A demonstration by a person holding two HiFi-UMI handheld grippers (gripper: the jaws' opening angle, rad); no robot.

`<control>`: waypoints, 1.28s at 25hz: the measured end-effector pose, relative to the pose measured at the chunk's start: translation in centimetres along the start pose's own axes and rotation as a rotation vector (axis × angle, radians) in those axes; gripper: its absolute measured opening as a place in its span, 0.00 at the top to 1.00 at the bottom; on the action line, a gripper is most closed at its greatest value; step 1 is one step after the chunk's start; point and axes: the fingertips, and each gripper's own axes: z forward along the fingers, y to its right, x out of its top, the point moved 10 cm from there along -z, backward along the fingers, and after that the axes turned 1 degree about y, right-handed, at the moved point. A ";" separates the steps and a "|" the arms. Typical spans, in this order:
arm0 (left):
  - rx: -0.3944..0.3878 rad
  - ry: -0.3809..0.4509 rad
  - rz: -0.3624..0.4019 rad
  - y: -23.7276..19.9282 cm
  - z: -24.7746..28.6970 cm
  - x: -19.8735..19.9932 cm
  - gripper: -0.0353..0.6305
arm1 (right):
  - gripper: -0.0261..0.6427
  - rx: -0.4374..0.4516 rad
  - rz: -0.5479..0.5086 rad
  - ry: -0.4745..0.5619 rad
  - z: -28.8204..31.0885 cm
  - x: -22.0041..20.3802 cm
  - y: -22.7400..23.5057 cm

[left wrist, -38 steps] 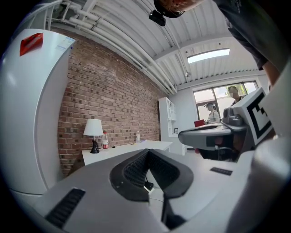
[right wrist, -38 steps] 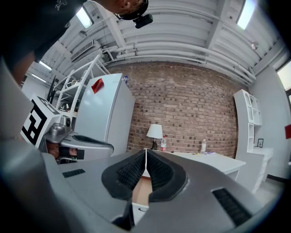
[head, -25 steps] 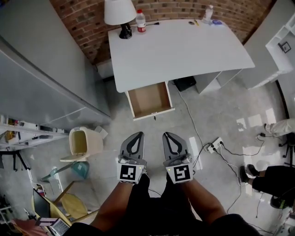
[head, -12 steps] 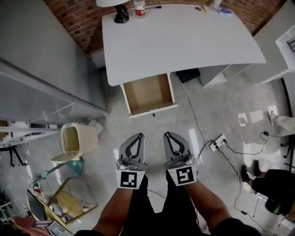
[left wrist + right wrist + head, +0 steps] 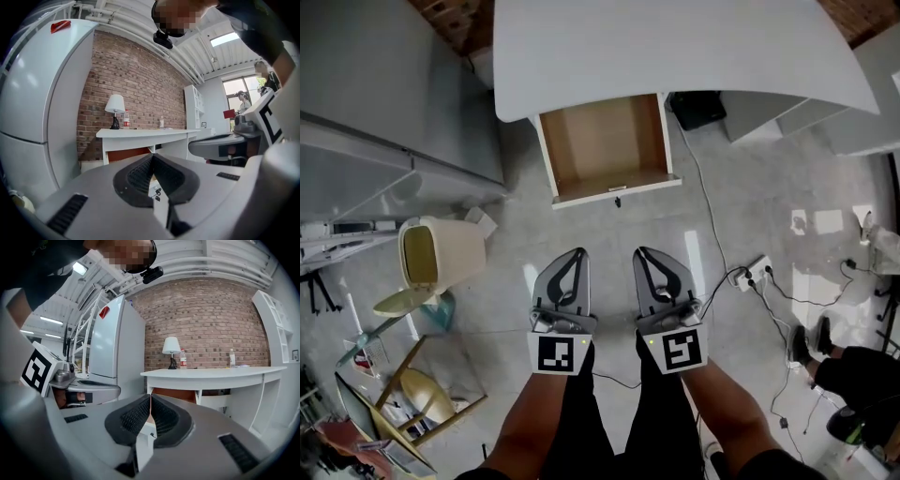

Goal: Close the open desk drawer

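Observation:
The white desk (image 5: pixel 675 56) fills the top of the head view, with its wooden drawer (image 5: pixel 605 141) pulled out toward me. The drawer's white front (image 5: pixel 591 195) carries a small dark key (image 5: pixel 619 200). My left gripper (image 5: pixel 577 254) and right gripper (image 5: pixel 643 253) are held side by side over the floor, well short of the drawer, both pointing at it. Both are shut with nothing between the jaws. In the left gripper view the left gripper (image 5: pixel 152 158) lines up with the desk (image 5: pixel 150 133). In the right gripper view the right gripper (image 5: pixel 150 397) faces the desk (image 5: pixel 211 375).
A grey fridge (image 5: pixel 384 122) stands left of the desk. A cream bin (image 5: pixel 441 251) and a wooden chair (image 5: pixel 422 398) sit at the lower left. A power strip (image 5: pixel 757 272) with cables lies on the floor at right. A black box (image 5: pixel 698 108) sits under the desk.
Both grippers have sunk together, still shut and side by side. The head view has moved in, so the drawer looks larger and the desk's back edge has left the frame.

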 end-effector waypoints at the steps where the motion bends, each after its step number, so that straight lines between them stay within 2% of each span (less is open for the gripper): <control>1: 0.004 -0.003 -0.004 0.0 0.2 -0.8 0.94 | 0.92 0.004 0.010 -0.010 0.1 -0.9 0.2; 13: 0.013 -0.032 0.034 0.5 3.5 -7.4 0.94 | 0.92 0.007 0.067 -0.033 2.3 -8.3 2.9; 19: 0.017 -0.063 0.003 0.9 4.5 -9.0 0.94 | 0.92 0.021 0.076 -0.047 2.5 -10.6 3.8; 22: 0.024 -0.059 -0.006 0.9 4.8 -9.5 0.94 | 0.92 0.066 0.096 -0.060 2.7 -11.7 4.5; 28: 0.021 -0.067 -0.012 1.0 5.4 -9.9 0.94 | 0.92 0.154 0.208 -0.073 3.7 -13.6 6.1; 32: 0.025 -0.071 -0.017 1.0 5.6 -10.2 0.94 | 0.91 0.166 0.369 -0.092 4.3 -15.6 7.2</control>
